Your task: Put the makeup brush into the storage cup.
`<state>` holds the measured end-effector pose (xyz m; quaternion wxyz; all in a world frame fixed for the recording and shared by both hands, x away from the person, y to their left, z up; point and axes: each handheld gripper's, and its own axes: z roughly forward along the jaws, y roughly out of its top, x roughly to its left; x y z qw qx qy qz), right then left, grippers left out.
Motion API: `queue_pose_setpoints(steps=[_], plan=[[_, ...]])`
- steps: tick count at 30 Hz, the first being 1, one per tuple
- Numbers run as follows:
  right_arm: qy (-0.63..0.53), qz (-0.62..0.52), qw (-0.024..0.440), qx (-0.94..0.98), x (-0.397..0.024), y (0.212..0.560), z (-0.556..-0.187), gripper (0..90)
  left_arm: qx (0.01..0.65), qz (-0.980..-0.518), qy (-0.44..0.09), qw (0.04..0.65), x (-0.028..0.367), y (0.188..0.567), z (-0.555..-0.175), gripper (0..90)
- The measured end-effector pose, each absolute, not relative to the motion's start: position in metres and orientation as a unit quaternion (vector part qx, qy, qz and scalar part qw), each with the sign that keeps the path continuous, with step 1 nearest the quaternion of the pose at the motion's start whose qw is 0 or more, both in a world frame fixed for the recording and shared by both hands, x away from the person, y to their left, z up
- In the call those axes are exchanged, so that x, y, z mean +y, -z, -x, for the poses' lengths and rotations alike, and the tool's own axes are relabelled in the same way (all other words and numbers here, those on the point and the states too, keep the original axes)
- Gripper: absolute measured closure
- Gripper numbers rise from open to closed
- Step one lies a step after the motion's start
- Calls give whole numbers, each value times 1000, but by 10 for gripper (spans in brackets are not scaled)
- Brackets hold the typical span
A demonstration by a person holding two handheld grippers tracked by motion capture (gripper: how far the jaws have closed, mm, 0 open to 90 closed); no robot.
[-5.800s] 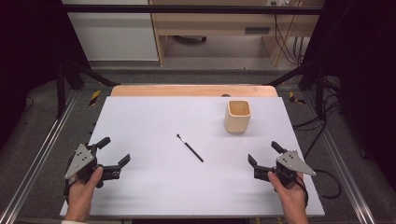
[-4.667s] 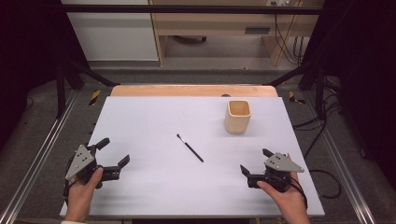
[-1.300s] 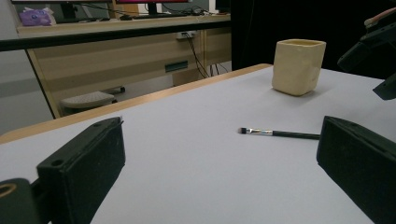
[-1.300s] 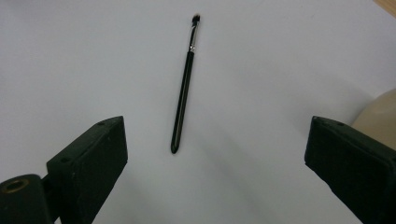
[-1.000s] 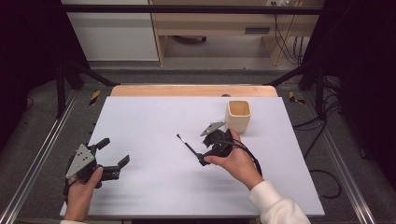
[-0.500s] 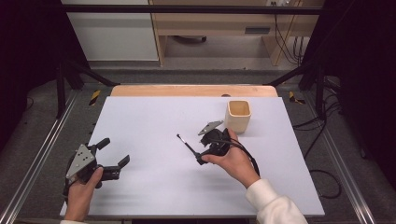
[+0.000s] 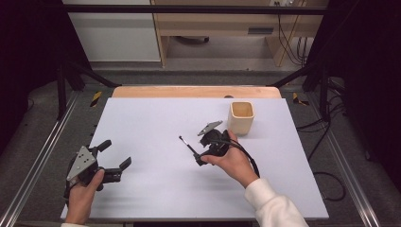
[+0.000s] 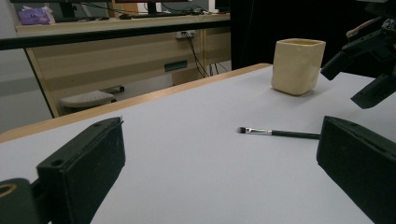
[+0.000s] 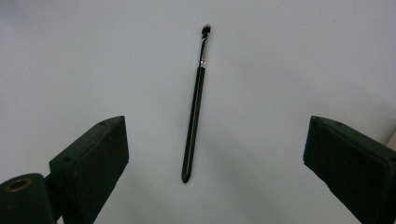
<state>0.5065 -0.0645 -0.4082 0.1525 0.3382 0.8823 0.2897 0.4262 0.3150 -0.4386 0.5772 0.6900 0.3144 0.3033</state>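
Jaws on the right gripper point(image 7: 201, 152) are standing wide apart, hovering over the brush point(image 9: 195, 101), which is lying flat on the white table point(image 7: 156, 118) between the two pads in the right gripper view. Nothing is clamped. Left gripper point(image 7: 113, 160) is sitting near the table's front-left corner, jaws also apart and holding nothing, looking across at the brush point(image 8: 278, 133) and the cup point(image 8: 297, 66).

Progress, as I'm reading it: the approach looks about done and the right gripper is lining up along the handle. Closing on the brush, lifting it, and presumably dropping it into the cup point(image 7: 241, 117) just beside the right hand are all outstanding.

Count: one brush, one cream cup standing upright, two grippers.
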Motion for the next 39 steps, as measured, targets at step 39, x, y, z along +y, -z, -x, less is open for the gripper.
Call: queue_pose_setpoints(steps=[39], plan=[[-265,-347,139,889,-43,435,-527,172,313,-692,-302,576,314,439,-427,9]])
